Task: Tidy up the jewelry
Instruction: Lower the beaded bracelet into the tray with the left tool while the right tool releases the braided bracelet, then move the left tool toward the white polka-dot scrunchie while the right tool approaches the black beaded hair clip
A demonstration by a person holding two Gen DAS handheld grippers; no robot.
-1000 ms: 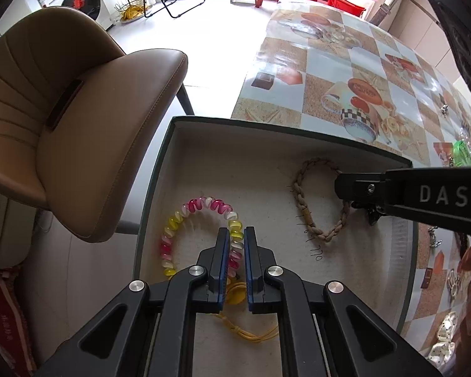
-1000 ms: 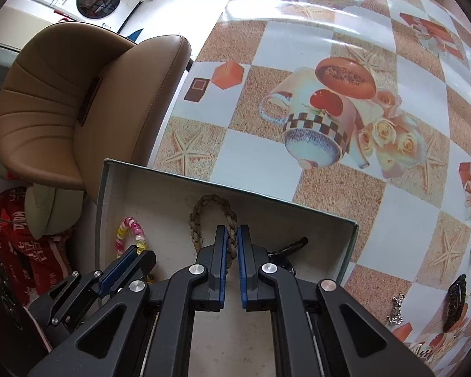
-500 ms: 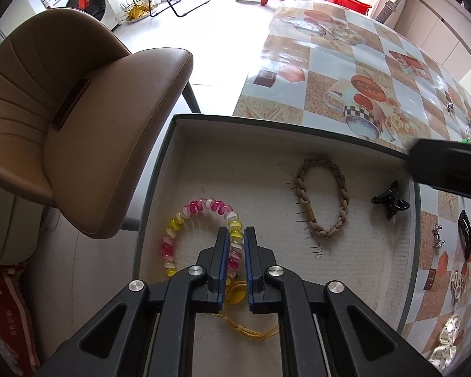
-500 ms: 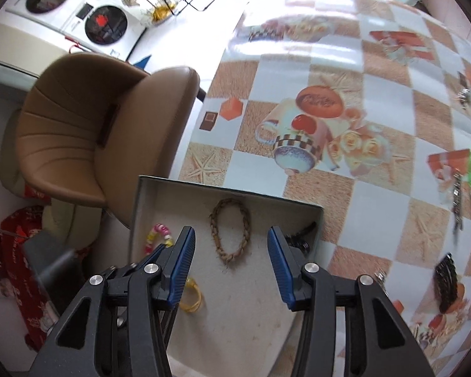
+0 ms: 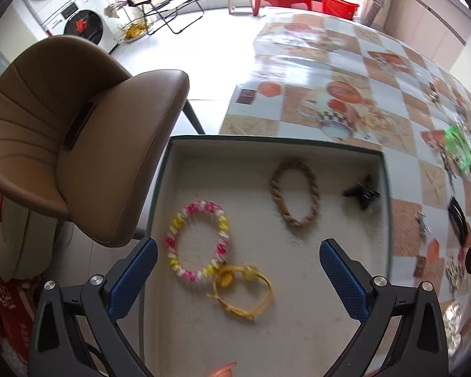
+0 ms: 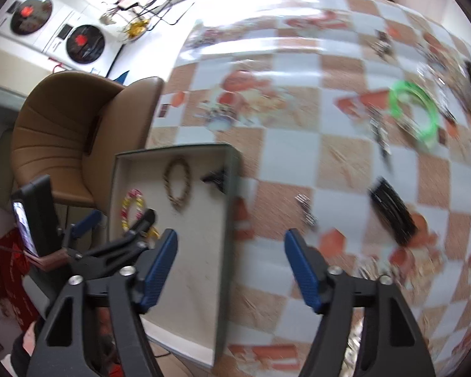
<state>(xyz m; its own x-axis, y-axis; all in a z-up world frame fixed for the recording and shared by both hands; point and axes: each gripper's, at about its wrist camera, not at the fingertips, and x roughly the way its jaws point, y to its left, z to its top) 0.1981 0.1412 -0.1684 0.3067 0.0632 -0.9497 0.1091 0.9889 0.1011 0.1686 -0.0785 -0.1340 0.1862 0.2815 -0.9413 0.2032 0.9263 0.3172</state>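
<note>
The left gripper (image 5: 238, 270) hangs over the near part of the grey-lined tray (image 5: 298, 330), its blue-padded fingers (image 5: 133, 278) spread wide and holding nothing. Just beyond them, at 12 o'clock, the yellow cord bracelet (image 5: 243, 292) lies touching the pink-and-yellow bead bracelet (image 5: 197, 240) at 11 o'clock. Farther in, at 1 o'clock, sits the braided rope bracelet (image 5: 295, 194), and the black hair claw (image 5: 361, 190) rests near the tray's right wall at 2 o'clock. The right gripper (image 6: 230, 268) hovers over the tray's right edge, also spread wide and empty. On the checked tablecloth (image 6: 292, 144) beyond, a black clip (image 6: 392, 209) lies at 2 o'clock and a green bangle (image 6: 414, 113) farther off. A brown chair (image 5: 78, 144) stands at 10 o'clock.
</note>
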